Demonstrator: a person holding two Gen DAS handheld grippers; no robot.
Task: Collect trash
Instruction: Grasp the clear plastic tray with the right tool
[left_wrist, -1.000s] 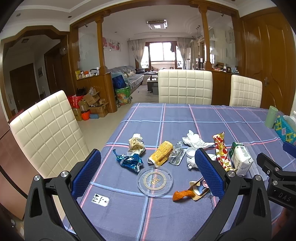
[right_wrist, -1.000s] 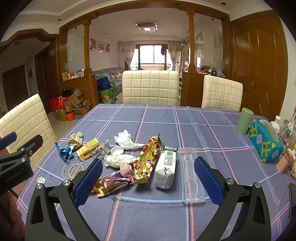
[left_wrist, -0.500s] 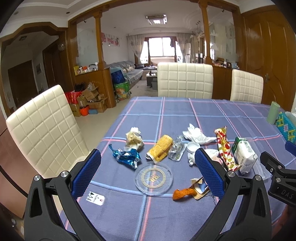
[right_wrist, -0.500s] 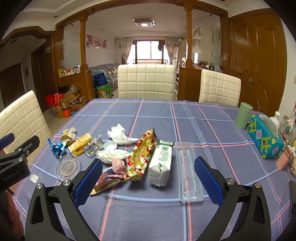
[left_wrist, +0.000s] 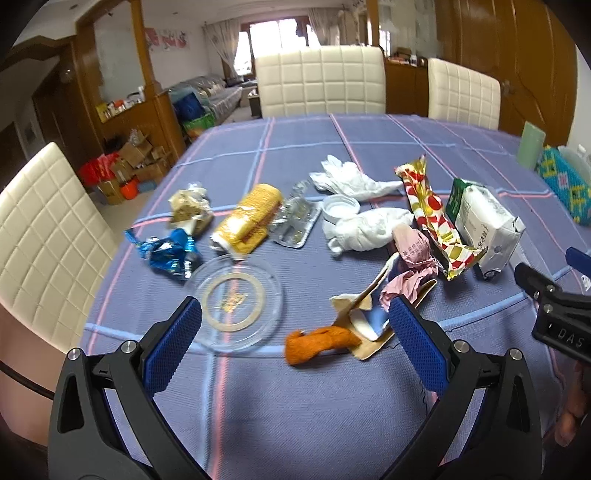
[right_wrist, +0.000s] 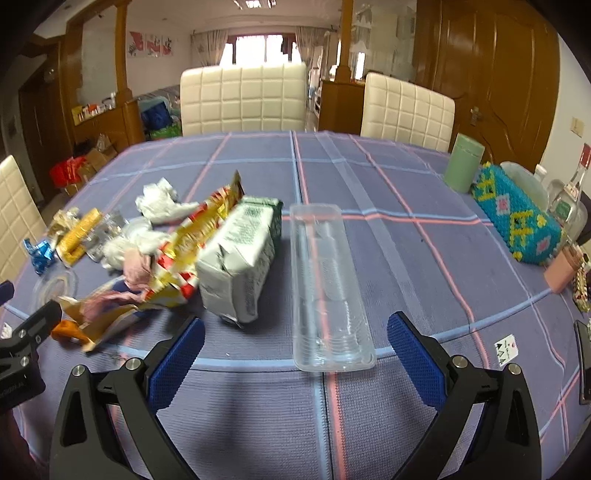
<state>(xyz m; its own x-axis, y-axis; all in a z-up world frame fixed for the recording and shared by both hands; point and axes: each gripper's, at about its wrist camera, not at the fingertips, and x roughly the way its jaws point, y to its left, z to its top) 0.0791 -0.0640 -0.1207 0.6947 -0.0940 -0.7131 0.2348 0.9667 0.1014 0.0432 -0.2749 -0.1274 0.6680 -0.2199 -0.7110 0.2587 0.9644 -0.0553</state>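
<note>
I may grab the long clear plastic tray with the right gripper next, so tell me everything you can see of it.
The clear plastic tray is a long, narrow, shallow trough of thin see-through plastic with rounded corners and a ribbed floor; the tablecloth stripes show through it. It looks empty. It lies flat, open side up, lengthwise away from the camera, its near end between the open fingers of the right gripper, which is not touching it. The white and green carton lies just left, apart from it.

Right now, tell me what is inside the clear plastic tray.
Nothing shows inside the clear plastic tray; only the checked tablecloth shows through it. Glare blurs its near end, so something small there could be missed.
</note>
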